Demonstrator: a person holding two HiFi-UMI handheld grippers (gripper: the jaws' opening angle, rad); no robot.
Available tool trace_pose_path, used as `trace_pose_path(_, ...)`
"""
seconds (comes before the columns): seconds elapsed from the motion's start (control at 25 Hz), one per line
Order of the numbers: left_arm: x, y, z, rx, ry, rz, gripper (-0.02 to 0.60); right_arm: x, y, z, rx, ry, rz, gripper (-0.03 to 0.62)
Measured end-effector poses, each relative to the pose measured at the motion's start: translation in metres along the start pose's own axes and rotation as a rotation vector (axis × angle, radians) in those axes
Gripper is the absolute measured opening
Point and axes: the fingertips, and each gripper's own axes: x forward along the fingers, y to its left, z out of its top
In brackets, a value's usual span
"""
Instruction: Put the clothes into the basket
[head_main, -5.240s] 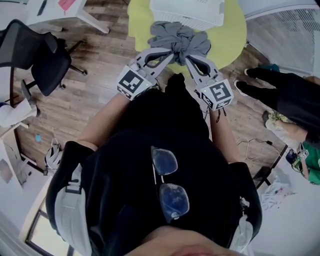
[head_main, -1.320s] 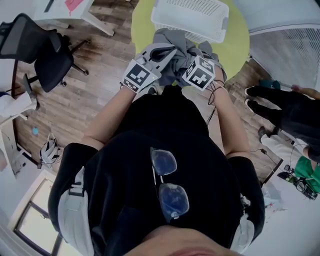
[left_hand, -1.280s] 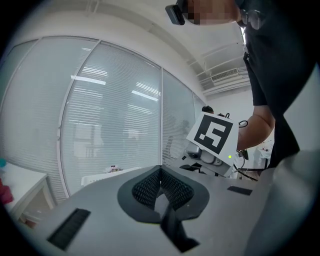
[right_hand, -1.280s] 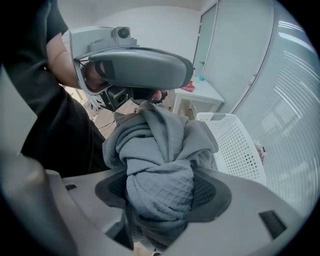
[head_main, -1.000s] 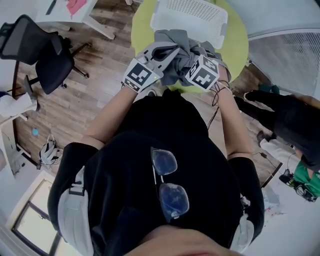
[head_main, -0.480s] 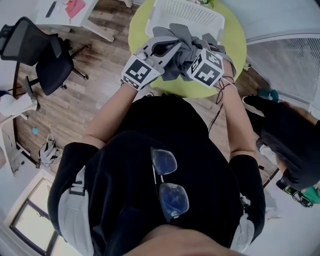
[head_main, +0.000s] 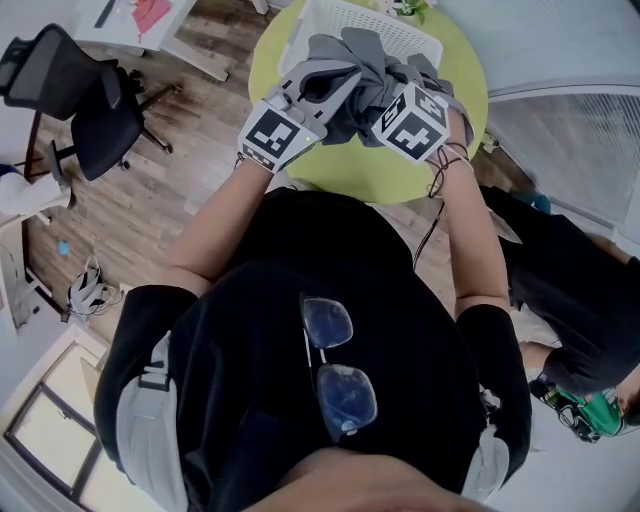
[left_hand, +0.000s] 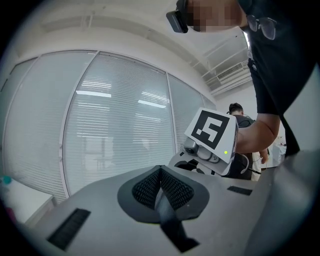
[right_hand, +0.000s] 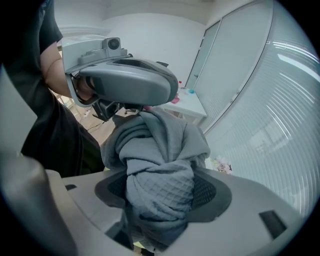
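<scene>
**Gray clothes held at the basket's near edge, top centre of the head view**

We see the right gripper (right_hand: 162, 196) clamped on a knotted bundle of gray clothes (right_hand: 159, 150). The thick, waffle-textured fabric fills the space between its pads and spills over them. The left gripper (left_hand: 160, 188) has its pads pressed together, and its own view shows no cloth between them, though in the head view its tips lie against the left side of the bundle. In that view the bundle overlaps the near edge of the white basket (head_main: 335, 18), which stands on the round yellow-green table (head_main: 365, 172). We cannot tell whether cloth and basket touch. A black office chair (head_main: 75, 95) stands on the wood floor (head_main: 195, 140) at the upper left.
</scene>
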Motion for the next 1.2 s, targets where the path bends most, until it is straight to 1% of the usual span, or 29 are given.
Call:
trace_pose_path(0.28,0.015,0.024,-0.006,0.001,0.016,0.071,0.010,0.018,-0.038,-0.003,-0.006,-0.020,-0.038,0.324)
trace_pose_path(0.48,0.021,0.046,-0.015,0.004,0.031,0.086,0.009,0.033,-0.063,0.003,0.003,-0.027,-0.070,0.324)
trace_pose_path(0.64,0.024,0.060,-0.033,-0.004,0.040,0.068,0.009,0.055,-0.073,0.004,0.018,-0.028,-0.105,0.324)
trace_pose_path(0.8,0.031,0.069,-0.050,-0.025,0.051,0.032,0.010,0.073,-0.079,-0.004,0.042,-0.011,-0.114,0.324)
trace_pose_path(1.0,0.039,0.082,-0.068,-0.050,0.068,-0.009,0.009,0.103,-0.082,-0.011,0.040,0.028,-0.100,0.324)
trace_pose_path(1.2,0.047,0.091,-0.091,-0.075,0.090,-0.031,0.009,0.136,-0.079,-0.020,0.054,0.050,-0.074,0.324)
